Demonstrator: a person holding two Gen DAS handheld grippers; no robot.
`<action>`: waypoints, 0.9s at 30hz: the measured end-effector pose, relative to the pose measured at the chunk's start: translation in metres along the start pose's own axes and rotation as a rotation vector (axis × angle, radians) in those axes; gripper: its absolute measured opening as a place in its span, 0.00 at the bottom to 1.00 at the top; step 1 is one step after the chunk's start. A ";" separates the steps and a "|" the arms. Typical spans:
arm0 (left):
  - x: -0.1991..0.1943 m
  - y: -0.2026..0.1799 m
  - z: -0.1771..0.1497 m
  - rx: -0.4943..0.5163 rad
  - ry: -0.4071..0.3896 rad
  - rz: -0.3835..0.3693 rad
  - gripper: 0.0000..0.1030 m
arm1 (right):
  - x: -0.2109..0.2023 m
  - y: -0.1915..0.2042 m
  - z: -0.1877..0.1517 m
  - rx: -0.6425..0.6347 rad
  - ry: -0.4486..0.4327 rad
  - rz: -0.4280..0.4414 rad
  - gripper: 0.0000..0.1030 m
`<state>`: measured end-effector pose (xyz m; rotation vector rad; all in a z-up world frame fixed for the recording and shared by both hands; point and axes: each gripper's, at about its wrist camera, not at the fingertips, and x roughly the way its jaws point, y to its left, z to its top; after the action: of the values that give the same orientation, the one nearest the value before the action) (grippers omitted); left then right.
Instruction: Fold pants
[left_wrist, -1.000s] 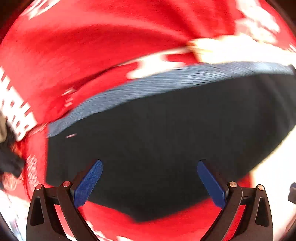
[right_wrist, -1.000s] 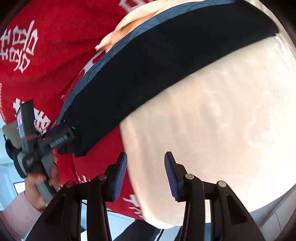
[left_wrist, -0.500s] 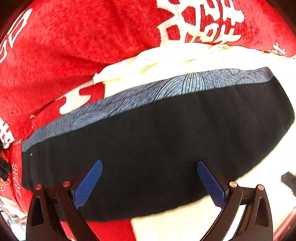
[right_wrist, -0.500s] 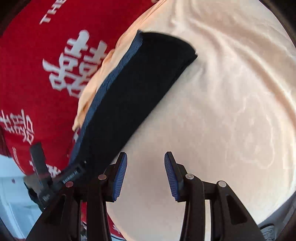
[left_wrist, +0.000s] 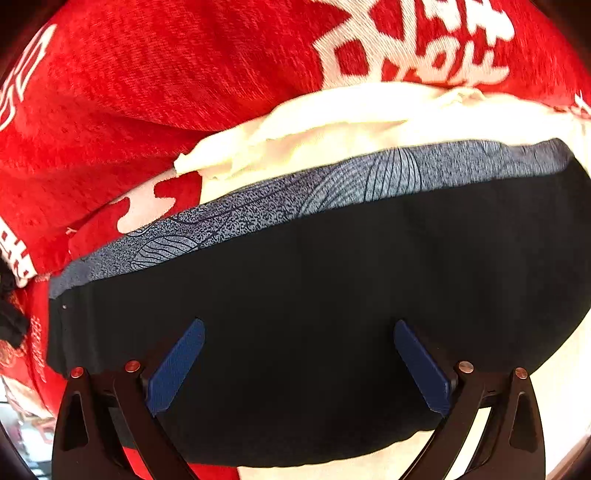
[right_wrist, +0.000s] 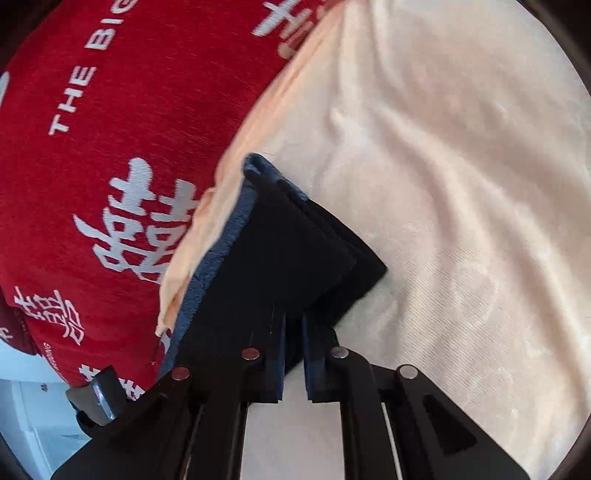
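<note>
The folded black pants (left_wrist: 314, 288) lie partly on a cream blanket (left_wrist: 351, 122) and partly on a red cloth, with a blue-grey patterned band (left_wrist: 332, 188) along their far edge. My left gripper (left_wrist: 299, 354) hovers open just above the pants, its blue pads (left_wrist: 177, 365) spread wide with nothing between them. In the right wrist view the pants (right_wrist: 295, 243) show as a layered dark stack. My right gripper (right_wrist: 293, 328) is shut on the near end of that stack, with dark fabric between its tips.
A red cloth with white characters (right_wrist: 129, 129) covers the left side; it also lies behind the pants (left_wrist: 166, 92). The cream blanket (right_wrist: 461, 184) spreads wide to the right. Part of the other gripper's body (right_wrist: 96, 391) shows at lower left, over a white floor.
My right gripper has moved in to the end of the pants and gone from open to shut on the fabric. The left gripper has stayed open and drifted slightly over the pants.
</note>
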<state>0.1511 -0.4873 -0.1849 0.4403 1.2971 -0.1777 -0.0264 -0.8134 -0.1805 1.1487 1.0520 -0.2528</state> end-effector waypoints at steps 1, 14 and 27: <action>-0.001 0.000 0.000 0.004 -0.001 0.001 1.00 | -0.007 -0.015 0.001 0.035 0.006 0.032 0.12; 0.005 0.009 -0.002 -0.026 0.013 -0.050 1.00 | -0.005 -0.045 -0.017 0.134 -0.022 0.180 0.47; 0.010 0.030 0.008 -0.031 0.035 -0.069 0.86 | 0.020 -0.026 0.013 0.170 -0.054 0.275 0.13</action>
<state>0.1714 -0.4626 -0.1866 0.3742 1.3482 -0.2083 -0.0255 -0.8293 -0.2124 1.4174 0.8251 -0.1561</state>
